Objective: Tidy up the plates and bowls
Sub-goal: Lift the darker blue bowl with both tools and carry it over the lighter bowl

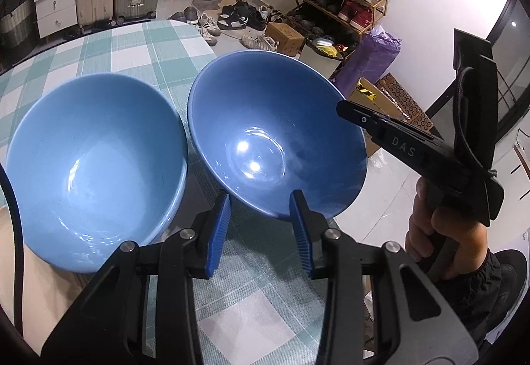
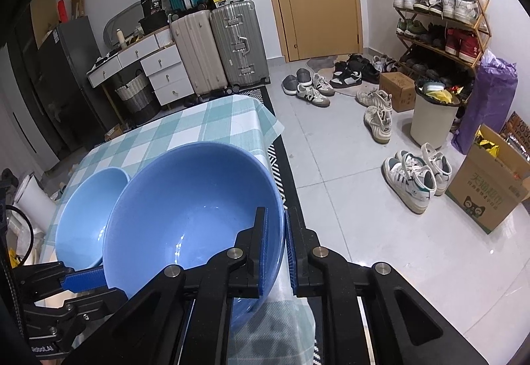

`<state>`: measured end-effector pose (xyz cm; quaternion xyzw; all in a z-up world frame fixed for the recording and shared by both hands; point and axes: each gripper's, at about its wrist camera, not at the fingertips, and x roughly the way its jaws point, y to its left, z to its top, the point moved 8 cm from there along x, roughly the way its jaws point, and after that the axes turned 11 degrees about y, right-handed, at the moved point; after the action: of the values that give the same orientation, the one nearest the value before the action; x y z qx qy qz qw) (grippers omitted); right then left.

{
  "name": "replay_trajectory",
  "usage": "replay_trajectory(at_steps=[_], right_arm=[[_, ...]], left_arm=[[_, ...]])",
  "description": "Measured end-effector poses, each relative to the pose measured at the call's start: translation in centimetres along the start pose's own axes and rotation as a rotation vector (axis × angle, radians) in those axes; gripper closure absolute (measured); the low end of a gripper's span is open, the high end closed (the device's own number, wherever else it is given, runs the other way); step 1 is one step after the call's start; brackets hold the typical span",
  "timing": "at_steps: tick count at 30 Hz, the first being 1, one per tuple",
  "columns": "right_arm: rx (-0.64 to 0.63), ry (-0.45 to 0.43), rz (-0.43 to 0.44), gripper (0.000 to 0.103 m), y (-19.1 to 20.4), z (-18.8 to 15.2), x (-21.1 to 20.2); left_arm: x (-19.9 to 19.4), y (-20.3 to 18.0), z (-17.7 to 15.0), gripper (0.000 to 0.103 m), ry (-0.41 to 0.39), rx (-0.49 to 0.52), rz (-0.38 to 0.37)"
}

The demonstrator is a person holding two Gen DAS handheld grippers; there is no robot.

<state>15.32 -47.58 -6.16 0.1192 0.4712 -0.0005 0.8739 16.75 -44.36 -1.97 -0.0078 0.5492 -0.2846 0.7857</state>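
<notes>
Two blue bowls are over the checked tablecloth (image 1: 132,46). The right bowl (image 1: 275,133) is tilted and lifted; my right gripper (image 2: 285,232) is shut on its rim, and it also shows in the left wrist view (image 1: 351,113). The same bowl fills the right wrist view (image 2: 188,219). The left bowl (image 1: 96,166) rests on the table beside it, also seen in the right wrist view (image 2: 86,219). My left gripper (image 1: 260,225) is open and empty, just below the held bowl's near edge; it shows at the lower left of the right wrist view (image 2: 82,278).
The table's edge (image 2: 275,133) is just right of the bowls. Beyond it on the floor are shoes (image 2: 410,176), a cardboard box (image 2: 487,189), a white bin (image 2: 430,119) and a shoe rack (image 2: 440,20). Suitcases (image 2: 218,50) and drawers (image 2: 165,73) stand behind the table.
</notes>
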Motion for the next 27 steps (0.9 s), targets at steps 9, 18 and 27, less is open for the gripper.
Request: replay_trajectory(at_steps=[9, 18, 27], right_arm=[[-0.014, -0.043, -0.011, 0.092, 1.6, -0.1, -3.7], [-0.027, -0.09, -0.01, 0.092, 3.4, 0.0, -7.1], [-0.04, -0.144, -0.019, 0.092, 5.6, 0.3, -11.0]], left_arm=[[-3.4, -0.5, -0.6, 0.07, -0.045, 0.027, -0.004], [-7.8, -1.6, -1.7, 0.07, -0.098, 0.066, 0.013], [-12.5, -2.6, -2.8, 0.07, -0.152, 0.1, 0.013]])
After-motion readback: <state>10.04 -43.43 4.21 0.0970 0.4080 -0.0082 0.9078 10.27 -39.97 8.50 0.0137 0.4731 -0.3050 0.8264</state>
